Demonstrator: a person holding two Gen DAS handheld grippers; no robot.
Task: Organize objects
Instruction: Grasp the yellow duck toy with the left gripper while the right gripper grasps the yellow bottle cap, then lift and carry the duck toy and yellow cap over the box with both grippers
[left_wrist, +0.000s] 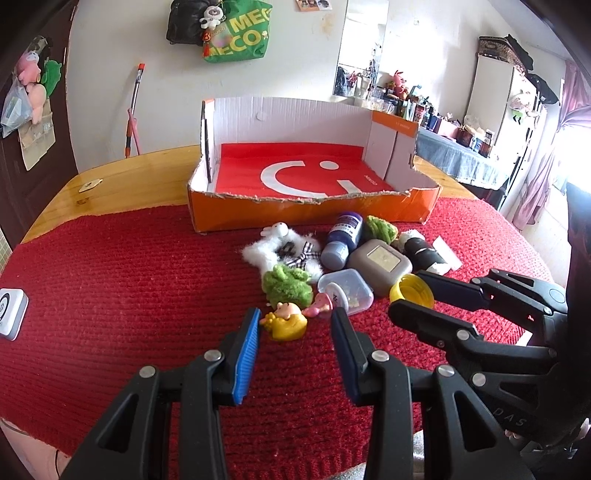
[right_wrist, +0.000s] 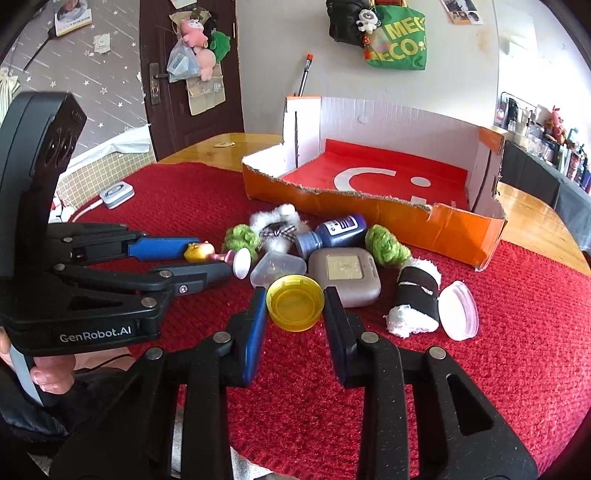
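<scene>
A cluster of small things lies on the red ribbed knit cloth (left_wrist: 129, 295) that covers the wooden surface (left_wrist: 140, 173), just in front of a low orange cardboard box with a torn front wall and a red liner bearing a white smile mark (left_wrist: 314, 210). The left hand-held gripper (left_wrist: 295, 321) has its blue-padded jaws spread wide, flanking but not touching a small yellow plastic duck figurine with a pink character's head (left_wrist: 284, 321); the figurine lies on its side, its long axis running roughly across the gap between the jaws, with a pink stalk ending in a pale suction cup (right_wrist: 242, 264) pointing toward the right side. The right hand-held gripper (right_wrist: 295, 306) is also spread, one jaw on each side of a translucent yellow round plastic cap (right_wrist: 294, 302) that sits open side up, rim upward; whether the pads touch it cannot be told. Behind the cap lie a taupe rounded-square case with a pale inset panel (right_wrist: 345, 277) lying flat and a clear small lidded plastic container (right_wrist: 277, 271). A dark blue plastic bottle with a grey cap (right_wrist: 330, 234) lies on its side, cap pointing toward the grippers, base toward the box. Nearby are two green fuzzy plush pieces (right_wrist: 386, 245), a white fluffy item with a checked bow (left_wrist: 288, 254), a black-and-white plush roll (right_wrist: 415, 299) and a translucent white lid (right_wrist: 458, 310).
</scene>
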